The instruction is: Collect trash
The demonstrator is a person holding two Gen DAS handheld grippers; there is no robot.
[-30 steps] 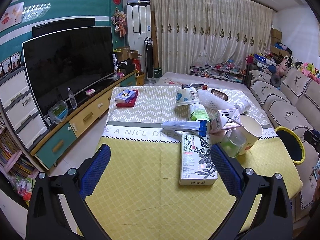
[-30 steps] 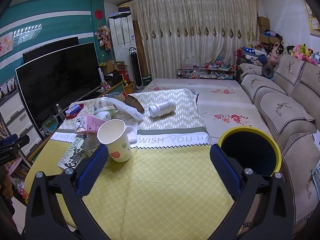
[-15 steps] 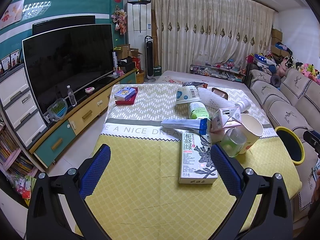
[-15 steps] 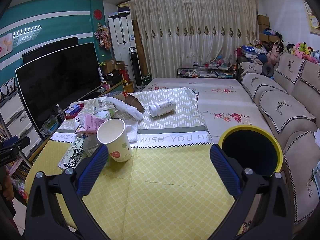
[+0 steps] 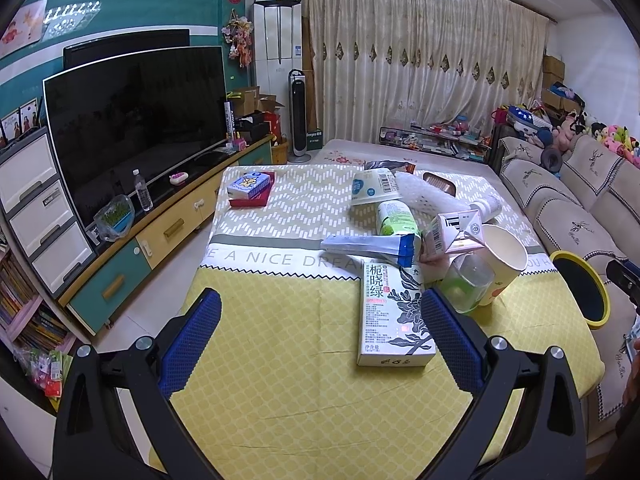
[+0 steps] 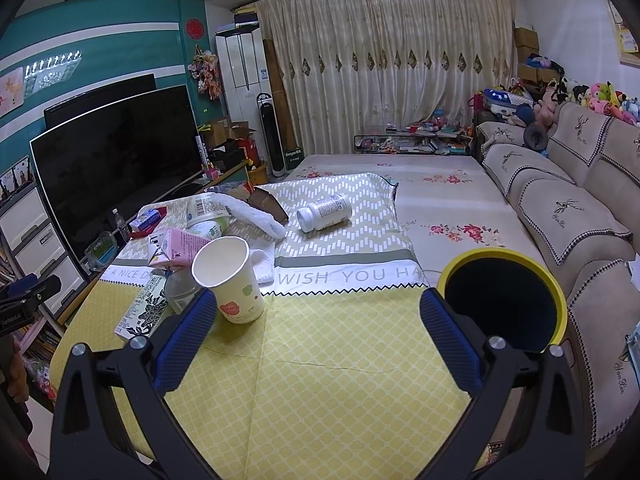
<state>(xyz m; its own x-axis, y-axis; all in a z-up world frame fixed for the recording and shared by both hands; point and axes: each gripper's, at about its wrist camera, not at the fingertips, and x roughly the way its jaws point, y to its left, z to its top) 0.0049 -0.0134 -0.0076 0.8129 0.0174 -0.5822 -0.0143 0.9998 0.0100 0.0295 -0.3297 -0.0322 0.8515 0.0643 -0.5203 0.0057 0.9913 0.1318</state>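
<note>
Left wrist view: the left gripper [image 5: 320, 320] hovers over the yellow tablecloth [image 5: 280, 360] with its 2 blue-padded fingers [image 5: 192, 340] spread wide and nothing between them. Ahead and to the right lies the trash cluster: a flat white tea box [image 5: 394, 316] printed with black leaves, a blue-and-white sachet [image 5: 370, 245] lying across its far end, a pink carton [image 5: 456, 236], a clear plastic cup [image 5: 466, 282], a paper cup [image 5: 502, 264] tilted toward the camera, and 2 overturned white tubs [image 5: 374, 188] farther back. A yellow-rimmed bin [image 5: 582, 288] stands just past the table's right edge. A small blue box [image 5: 250, 186] lies apart at the far left of the cloth.

Right wrist view: the right gripper [image 6: 318, 318] is likewise spread and empty above the cloth [image 6: 320, 380]. Its left finger [image 6: 186, 340] sits in front of the paper cup [image 6: 232, 280]; its right finger [image 6: 448, 340] overlaps the bin [image 6: 502, 300] in the picture. A white pill bottle [image 6: 325, 212] lies on its side, well apart from the cluster.
</note>
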